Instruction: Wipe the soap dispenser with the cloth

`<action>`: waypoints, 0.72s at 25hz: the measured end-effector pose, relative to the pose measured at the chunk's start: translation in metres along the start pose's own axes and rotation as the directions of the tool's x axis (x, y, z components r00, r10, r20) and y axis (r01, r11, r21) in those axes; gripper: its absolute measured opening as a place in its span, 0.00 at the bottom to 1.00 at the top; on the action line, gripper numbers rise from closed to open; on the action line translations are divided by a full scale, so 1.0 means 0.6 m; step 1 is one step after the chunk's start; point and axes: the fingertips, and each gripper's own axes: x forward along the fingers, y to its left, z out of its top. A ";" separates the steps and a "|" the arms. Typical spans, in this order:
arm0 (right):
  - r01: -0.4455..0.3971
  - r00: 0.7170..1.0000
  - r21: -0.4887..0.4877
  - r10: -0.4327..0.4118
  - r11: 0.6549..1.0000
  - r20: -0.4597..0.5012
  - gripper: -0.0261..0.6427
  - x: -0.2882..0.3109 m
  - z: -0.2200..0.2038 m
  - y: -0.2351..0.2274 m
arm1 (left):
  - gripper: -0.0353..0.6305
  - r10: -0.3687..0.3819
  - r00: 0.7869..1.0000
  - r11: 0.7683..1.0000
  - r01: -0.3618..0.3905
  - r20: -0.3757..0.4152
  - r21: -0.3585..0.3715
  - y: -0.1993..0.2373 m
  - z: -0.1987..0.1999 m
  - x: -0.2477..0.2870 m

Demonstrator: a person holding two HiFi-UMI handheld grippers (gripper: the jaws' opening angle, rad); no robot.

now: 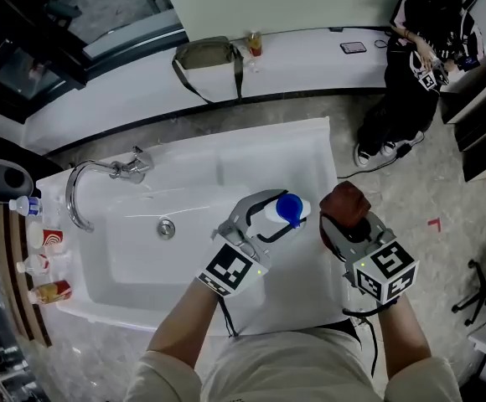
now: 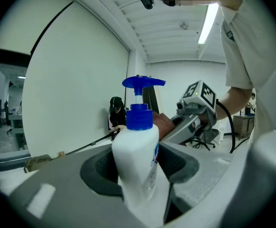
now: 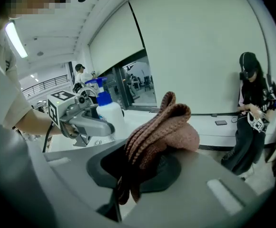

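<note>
- The left gripper (image 1: 270,214) is holding the white plastic soap dispenser with the blue pump head (image 1: 286,209). Its fingers are clamping the bottle's lower body from both sides.
- The right gripper (image 1: 348,224) is pinching a bunched reddish-brown knitted cloth (image 1: 344,203). The fingers are closing narrowly on its folds, and most of the fabric is bulging out past their tips.
- Both things are hanging in the air over the flat right part of the white sink (image 1: 310,141).
- The picking up looks done, and the cloth is sitting just beside the dispenser's shoulder. Whether it is touching is unclear, so the wiping itself appears to be barely starting, with the whole bottle left to cover.
- The dispenser's long axis is running roughly upright between the left fingers. The pump end is facing up, and the spout seems to be pointing toward the right fingers.
</note>
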 end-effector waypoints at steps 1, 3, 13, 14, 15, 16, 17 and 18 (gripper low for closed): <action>0.003 1.000 0.007 -0.003 1.000 -0.006 0.16 0.002 -0.003 -0.005 | 0.40 -0.002 1.000 1.000 0.002 -0.003 0.000 0.000 -0.013 0.006; 0.000 1.000 0.025 0.001 1.000 -0.020 0.16 0.007 -0.011 -0.012 | 0.40 0.002 1.000 1.000 -0.002 -0.001 -0.003 0.002 -0.034 0.019; 0.006 0.999 0.068 -0.003 0.998 -0.034 0.16 0.031 -0.023 -0.038 | 0.40 -0.005 1.000 1.000 0.004 -0.025 -0.018 0.016 -0.093 0.051; 0.005 0.999 0.073 -0.003 0.997 -0.033 0.16 0.033 -0.023 -0.039 | 0.40 -0.010 1.000 1.000 0.010 -0.026 -0.017 0.015 -0.096 0.053; 0.003 0.999 0.077 -0.001 0.997 -0.033 0.16 0.034 -0.024 -0.040 | 0.40 -0.013 0.999 1.000 0.013 -0.029 -0.015 0.014 -0.099 0.054; 0.001 0.999 0.081 0.001 0.997 -0.033 0.16 0.036 -0.025 -0.040 | 0.40 -0.014 0.999 1.000 0.013 -0.033 -0.011 0.013 -0.103 0.055; 0.000 0.999 0.087 0.003 0.996 -0.035 0.16 0.036 -0.026 -0.040 | 0.40 -0.013 0.999 1.000 0.012 -0.033 -0.008 0.012 -0.105 0.056; -0.002 0.999 0.091 0.006 0.996 -0.036 0.16 0.037 -0.028 -0.040 | 0.40 -0.010 1.000 1.000 0.010 -0.028 -0.008 0.012 -0.105 0.056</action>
